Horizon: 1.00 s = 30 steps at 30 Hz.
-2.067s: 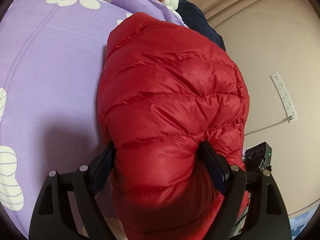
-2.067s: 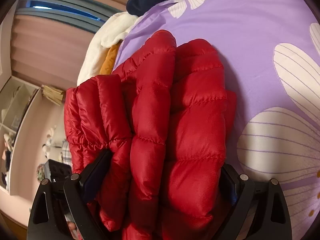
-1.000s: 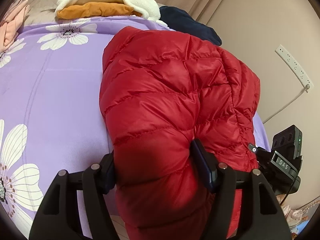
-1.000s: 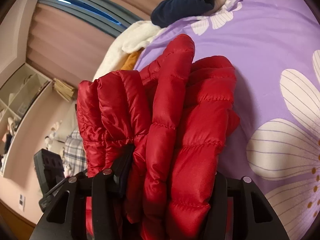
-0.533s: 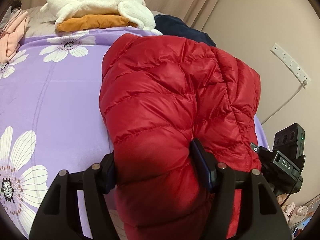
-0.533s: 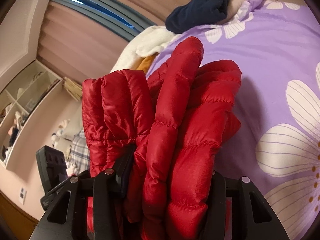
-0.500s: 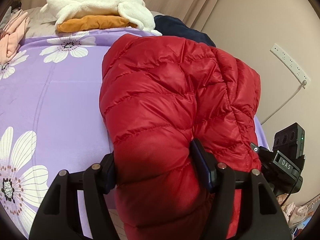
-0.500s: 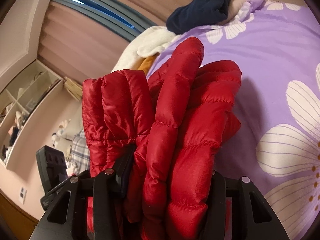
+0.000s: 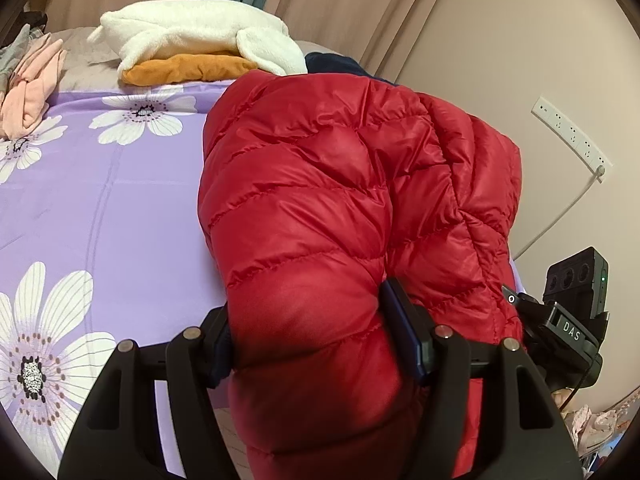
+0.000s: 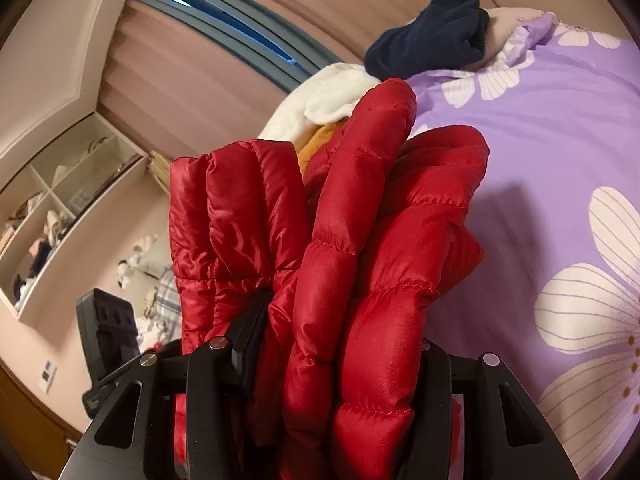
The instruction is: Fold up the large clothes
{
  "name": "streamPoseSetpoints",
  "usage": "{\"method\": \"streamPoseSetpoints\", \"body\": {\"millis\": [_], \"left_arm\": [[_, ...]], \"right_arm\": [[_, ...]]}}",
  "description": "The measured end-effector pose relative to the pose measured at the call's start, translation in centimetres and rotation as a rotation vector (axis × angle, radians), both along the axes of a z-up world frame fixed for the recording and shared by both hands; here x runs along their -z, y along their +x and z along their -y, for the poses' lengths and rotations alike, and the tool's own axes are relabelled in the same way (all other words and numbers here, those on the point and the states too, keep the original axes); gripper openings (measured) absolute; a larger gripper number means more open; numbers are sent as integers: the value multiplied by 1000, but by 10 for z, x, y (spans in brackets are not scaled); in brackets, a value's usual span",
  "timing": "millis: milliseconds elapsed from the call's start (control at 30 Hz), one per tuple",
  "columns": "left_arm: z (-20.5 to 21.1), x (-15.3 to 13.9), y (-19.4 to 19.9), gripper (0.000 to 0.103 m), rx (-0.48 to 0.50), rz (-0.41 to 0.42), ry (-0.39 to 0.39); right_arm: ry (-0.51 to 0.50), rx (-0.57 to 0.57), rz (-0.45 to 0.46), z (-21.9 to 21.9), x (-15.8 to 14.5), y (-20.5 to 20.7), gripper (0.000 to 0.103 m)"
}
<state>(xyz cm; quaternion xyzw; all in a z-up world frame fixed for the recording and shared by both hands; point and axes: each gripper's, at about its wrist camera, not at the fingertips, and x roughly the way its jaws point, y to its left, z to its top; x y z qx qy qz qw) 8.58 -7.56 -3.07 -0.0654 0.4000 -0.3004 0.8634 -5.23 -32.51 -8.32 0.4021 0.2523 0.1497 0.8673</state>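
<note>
We are holding the red puffer jacket [image 9: 340, 200] bunched up over the near edge of the bed, part of it lying on the purple flowered sheet [image 9: 100, 200] and part hanging past the edge toward us. The left gripper [image 9: 308, 340] is clamping a thick padded fold between its pads, and the right gripper [image 10: 336, 344] is squeezing several stacked layers of the same jacket, so neither pair of jaws is meeting; both are standing partway apart with fabric filling the gap.

We are judging that the main risk is slippage. The shell is looking slick and the filling is springy, so a layer could be sliding out of the right-hand stack if we are pulling unevenly, and the fold would be opening up. The overhanging bulk could also be dragging the whole bundle off the bed.

Around the jacket, the sheet is lying fairly smooth. At the far end a white fleece garment [image 9: 192, 36] is sitting on an orange one [image 9: 188, 68], a navy garment [image 10: 432, 28] is lying beside them, and pink cloth [image 9: 28, 80] is piled at the left. Curtains [image 9: 340, 4] are covering the window, a power strip [image 9: 572, 132] is fixed to the wall, and open shelves [image 10: 52, 216] are showing in the right wrist view.
</note>
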Motion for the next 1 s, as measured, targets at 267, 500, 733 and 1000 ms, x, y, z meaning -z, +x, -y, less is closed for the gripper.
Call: {"method": "streamPoseSetpoints", "body": {"millis": [267,500,733,1000], "left_arm": [[-14,-7,-6,65,-20,18,-11],[-26,-13,-11,65,-37,34,-17],[-35,-17,-16,65,-52,40,-26],[-48,-20,-18,65,-68,44,-38]], "right_arm": [[-12,-24,21,-3,-4,8,49],[-22,-47,34,-5,-6,12,49],[-32,-70,46,-6,-7,19,49],[-43,-93,54,-13,-10,26,49]]}}
